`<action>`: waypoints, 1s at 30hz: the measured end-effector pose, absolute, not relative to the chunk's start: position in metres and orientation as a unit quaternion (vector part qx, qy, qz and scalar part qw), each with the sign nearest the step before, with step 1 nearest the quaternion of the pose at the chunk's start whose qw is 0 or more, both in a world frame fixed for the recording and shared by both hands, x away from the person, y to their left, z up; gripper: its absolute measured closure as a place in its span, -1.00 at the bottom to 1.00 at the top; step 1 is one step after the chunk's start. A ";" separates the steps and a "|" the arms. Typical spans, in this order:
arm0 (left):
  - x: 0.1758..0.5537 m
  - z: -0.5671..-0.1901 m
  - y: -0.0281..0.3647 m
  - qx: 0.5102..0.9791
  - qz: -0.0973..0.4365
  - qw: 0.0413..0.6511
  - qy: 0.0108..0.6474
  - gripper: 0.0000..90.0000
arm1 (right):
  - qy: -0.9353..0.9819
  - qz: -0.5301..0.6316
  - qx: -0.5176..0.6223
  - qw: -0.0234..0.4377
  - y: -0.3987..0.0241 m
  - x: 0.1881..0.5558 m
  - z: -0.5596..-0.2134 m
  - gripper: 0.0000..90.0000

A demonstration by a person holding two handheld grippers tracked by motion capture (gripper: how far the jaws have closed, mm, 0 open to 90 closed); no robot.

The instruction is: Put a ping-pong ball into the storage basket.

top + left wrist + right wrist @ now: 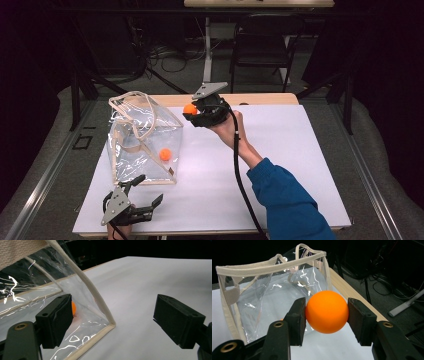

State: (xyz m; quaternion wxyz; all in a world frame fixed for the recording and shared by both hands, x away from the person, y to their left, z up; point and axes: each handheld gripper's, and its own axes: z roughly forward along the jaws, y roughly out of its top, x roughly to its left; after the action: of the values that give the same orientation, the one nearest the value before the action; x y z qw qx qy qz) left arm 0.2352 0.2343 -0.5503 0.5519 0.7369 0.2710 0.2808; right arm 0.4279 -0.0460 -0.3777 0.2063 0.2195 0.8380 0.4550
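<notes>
- Orange ball [327,312] is pinched tight between the jaws of our right gripper [192,111], held up in the air just beside the top right edge of the clear bag [142,140].
- So we're mid-carry, looks like: the ball is picked up and not yet over the opening.
- Another orange ball [165,154] already sits on the bag's floor, near its front right corner.
- Next move, we reckon: bring the ball over the cream-trimmed rim [269,263], then let go. The loose handle straps [145,112] flop across the mouth, so we need to aim past them.
- Our left gripper [134,200] sits low on the white table [280,160] by the bag's front corner, jaws wide apart, holding nothing.
- Hard to tell: in the left gripper view the inner ball [73,308] is mostly hidden behind a jaw, and glare on the plastic blurs the bag's far wall.
</notes>
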 end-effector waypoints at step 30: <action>0.235 -0.550 0.235 0.734 0.282 0.555 0.273 -0.65 | 0.829 0.470 0.214 0.215 -0.038 0.431 -0.361 0.13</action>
State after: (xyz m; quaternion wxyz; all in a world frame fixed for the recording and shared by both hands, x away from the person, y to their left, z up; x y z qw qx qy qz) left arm 0.2347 0.2346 -0.5498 0.5546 0.7338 0.2727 0.2821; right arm 0.4308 -0.0384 -0.3610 0.2149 0.2143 0.8290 0.4697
